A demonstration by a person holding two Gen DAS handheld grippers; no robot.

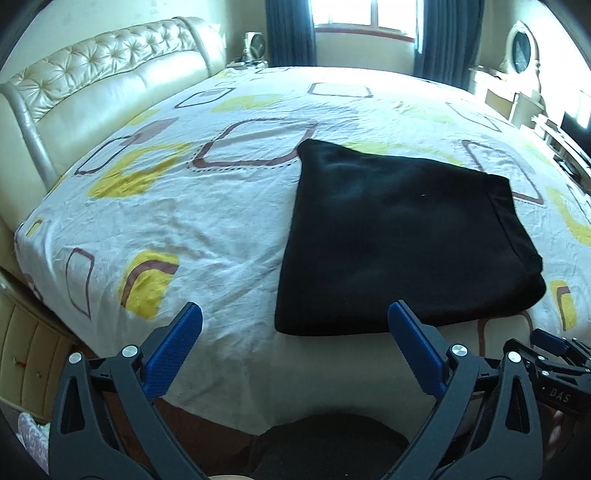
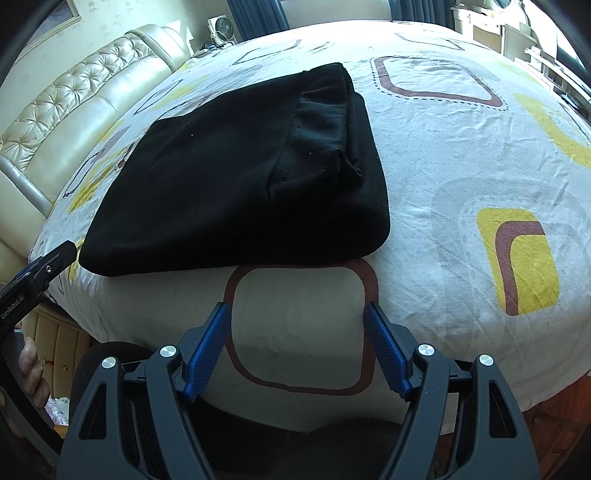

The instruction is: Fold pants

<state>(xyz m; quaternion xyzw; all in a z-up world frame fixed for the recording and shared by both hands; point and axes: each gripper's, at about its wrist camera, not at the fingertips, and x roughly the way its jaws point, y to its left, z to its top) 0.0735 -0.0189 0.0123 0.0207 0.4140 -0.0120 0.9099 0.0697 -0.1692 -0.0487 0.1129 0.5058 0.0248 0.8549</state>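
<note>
The black pants (image 1: 399,236) lie folded into a flat square stack on the bed, near its front edge; they also show in the right wrist view (image 2: 236,177), with the waistband layers at the stack's right side. My left gripper (image 1: 295,314) is open and empty, held back from the bed's front edge, its right finger just in front of the stack's near edge. My right gripper (image 2: 297,310) is open and empty, below and in front of the stack, apart from it. The right gripper's body shows at the left view's right edge (image 1: 554,358).
The bed (image 1: 184,221) has a white sheet with yellow and brown shapes. A cream tufted headboard (image 1: 92,74) runs along the left. A small fan (image 2: 219,27) stands by the window with dark curtains. A dresser with an oval mirror (image 1: 521,48) stands at the far right.
</note>
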